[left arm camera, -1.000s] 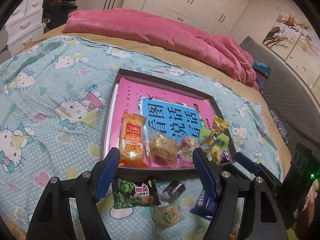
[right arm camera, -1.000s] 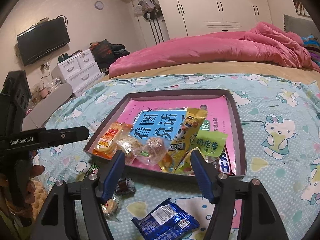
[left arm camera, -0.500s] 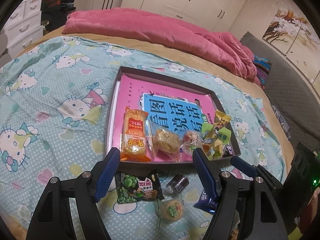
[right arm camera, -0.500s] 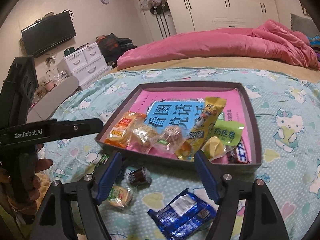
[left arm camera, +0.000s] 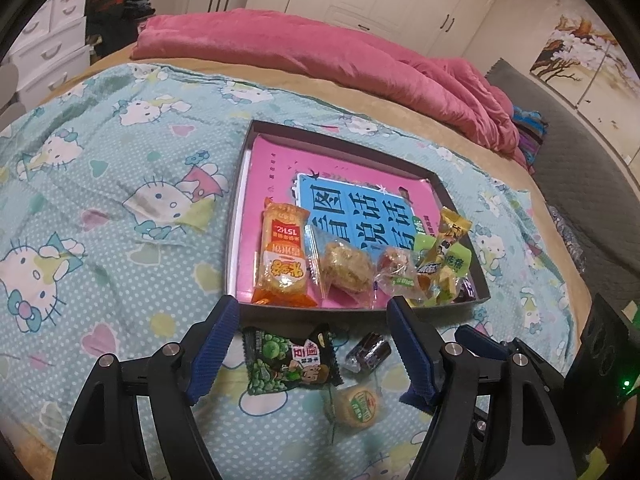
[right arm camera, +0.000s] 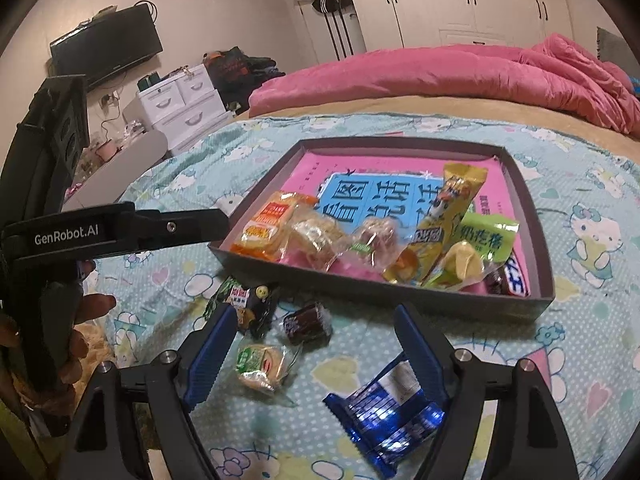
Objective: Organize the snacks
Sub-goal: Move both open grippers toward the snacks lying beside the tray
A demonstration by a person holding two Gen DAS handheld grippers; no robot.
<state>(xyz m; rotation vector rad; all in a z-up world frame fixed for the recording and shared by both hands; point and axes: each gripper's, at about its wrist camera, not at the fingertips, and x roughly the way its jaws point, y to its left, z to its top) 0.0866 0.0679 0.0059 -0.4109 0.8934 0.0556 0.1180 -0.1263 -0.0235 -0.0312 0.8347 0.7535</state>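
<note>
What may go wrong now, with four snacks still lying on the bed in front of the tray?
The right tool is opening with nothing between its jaws; the blue packet lies partly under one finger and may be pushed away. The tray's near edge is crowded, so another snack could slide back out.

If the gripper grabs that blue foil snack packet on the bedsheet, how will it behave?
The blue foil packet looks crinkled and puffy, so it will probably crumple and flex rather than stay stiff. Its shiny film may slip between the pads. It seems light, and lying flat on the soft bedsheet, unlikely to roll.
</note>
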